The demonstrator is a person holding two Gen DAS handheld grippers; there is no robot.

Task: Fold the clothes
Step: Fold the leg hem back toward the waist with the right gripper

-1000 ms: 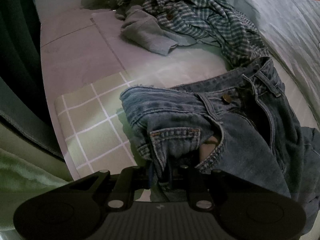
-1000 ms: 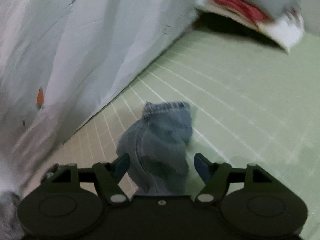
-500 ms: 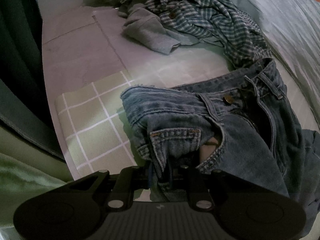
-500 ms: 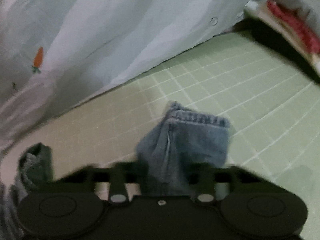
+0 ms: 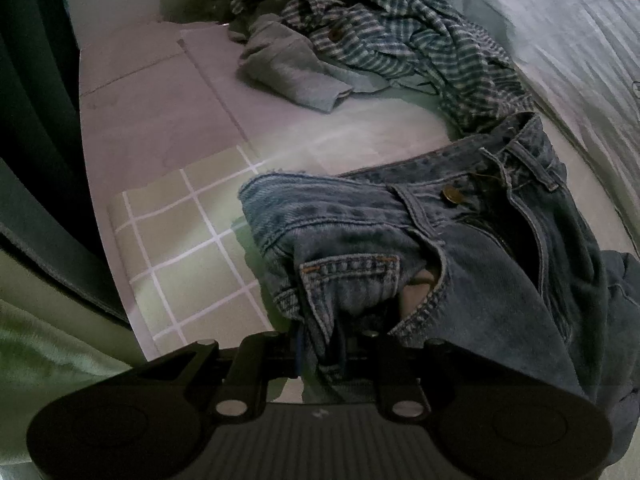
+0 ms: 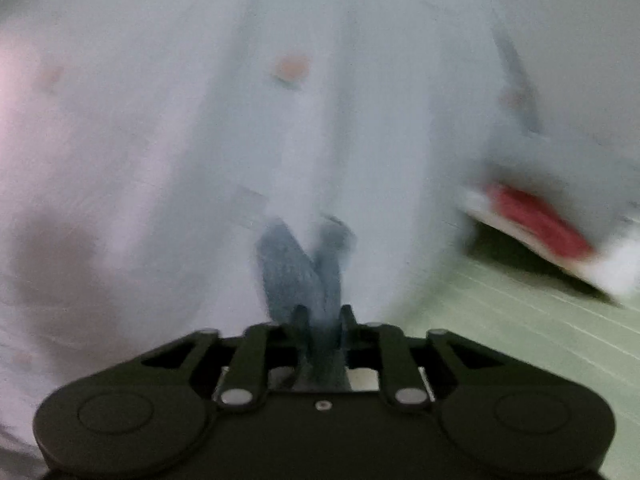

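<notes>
Green checked bed sheet (image 5: 180, 232) under unfolded jeans (image 5: 460, 248). Left gripper (image 5: 340, 332) jaws clamped on waistband side; right gripper (image 6: 320, 320) jaws clamped on denim, lifted. Crumpled plaid shirt (image 5: 400, 32) waiting. Folding far from finished.

- The left wrist camera sits just behind the left gripper (image 5: 340, 340), looking forward and down, very close to the jeans (image 5: 460, 264) ahead.
- The right wrist camera looks along the right gripper (image 6: 322, 332) at a pale sheet (image 6: 200, 120), close and blurred.
- Both views share the jeans and the green checked mat (image 5: 180, 232).
</notes>
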